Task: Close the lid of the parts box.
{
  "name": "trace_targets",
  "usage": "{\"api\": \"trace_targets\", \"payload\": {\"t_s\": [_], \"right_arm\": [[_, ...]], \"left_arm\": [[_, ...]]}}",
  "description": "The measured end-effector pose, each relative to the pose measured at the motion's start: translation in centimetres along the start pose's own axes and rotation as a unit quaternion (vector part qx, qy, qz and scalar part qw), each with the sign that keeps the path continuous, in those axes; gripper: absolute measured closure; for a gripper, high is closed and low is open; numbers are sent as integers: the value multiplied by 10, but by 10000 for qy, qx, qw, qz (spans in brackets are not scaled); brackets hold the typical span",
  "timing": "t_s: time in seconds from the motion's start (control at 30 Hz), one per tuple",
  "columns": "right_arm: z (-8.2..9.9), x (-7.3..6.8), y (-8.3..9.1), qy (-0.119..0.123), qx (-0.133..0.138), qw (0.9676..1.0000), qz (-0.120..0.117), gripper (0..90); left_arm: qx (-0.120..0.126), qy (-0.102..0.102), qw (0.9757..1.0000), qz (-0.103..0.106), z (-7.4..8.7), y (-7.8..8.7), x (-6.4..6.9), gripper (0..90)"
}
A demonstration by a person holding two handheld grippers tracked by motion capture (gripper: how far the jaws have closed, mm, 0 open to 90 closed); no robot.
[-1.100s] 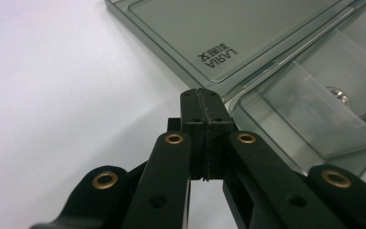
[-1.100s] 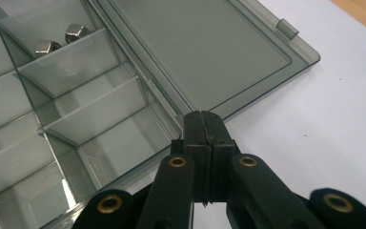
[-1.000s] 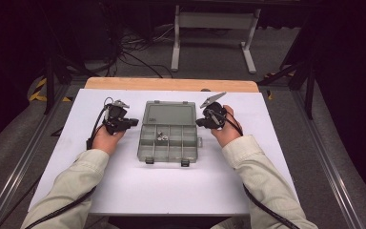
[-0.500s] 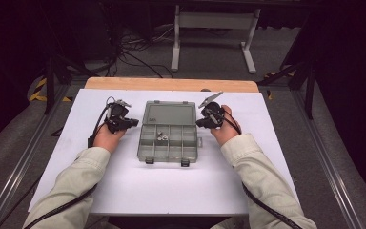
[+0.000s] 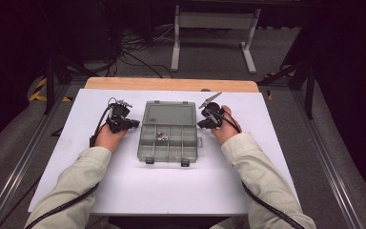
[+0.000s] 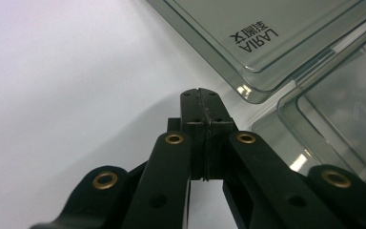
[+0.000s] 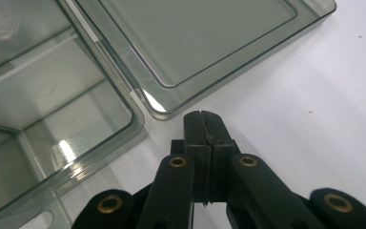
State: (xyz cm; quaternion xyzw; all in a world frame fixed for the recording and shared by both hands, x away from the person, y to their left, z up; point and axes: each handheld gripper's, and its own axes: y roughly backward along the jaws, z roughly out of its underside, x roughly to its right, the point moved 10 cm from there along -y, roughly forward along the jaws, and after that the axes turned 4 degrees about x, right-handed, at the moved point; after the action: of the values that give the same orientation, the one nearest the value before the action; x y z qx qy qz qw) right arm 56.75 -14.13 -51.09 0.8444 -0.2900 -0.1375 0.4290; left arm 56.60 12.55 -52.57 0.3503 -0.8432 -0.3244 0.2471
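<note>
Lying open, the smoky clear compartment box (image 5: 167, 131); small metal parts (image 5: 161, 136) inside.

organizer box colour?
The organizer box is translucent smoky grey plastic, its lid the same tint. The right gripper view shows it best.

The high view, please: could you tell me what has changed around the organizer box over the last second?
Nothing has visibly changed. The left tongs and right tongs rest shut and empty on either side of the open organizer box, apart from it, and the small metal parts lie in the same compartment.
</note>
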Motion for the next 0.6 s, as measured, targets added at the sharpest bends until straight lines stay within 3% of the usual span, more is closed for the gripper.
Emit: {"api": "trace_targets", "payload": {"t_s": [0.07, 0.23, 0.6], "right_arm": [[0, 0, -2, 34, -23, 10000, -31, 900], [0, 1, -6, 78, -49, 9999, -88, 900], [-1, 4, -10, 166, -19, 9996, -249, 900]], "left_arm": [[-6, -98, 9999, -20, 0, -1, -1, 898], [-8, -18, 10000, -9, 0, -3, -1, 898], [-23, -57, 10000, 43, -5, -9, 2, 899]]}}
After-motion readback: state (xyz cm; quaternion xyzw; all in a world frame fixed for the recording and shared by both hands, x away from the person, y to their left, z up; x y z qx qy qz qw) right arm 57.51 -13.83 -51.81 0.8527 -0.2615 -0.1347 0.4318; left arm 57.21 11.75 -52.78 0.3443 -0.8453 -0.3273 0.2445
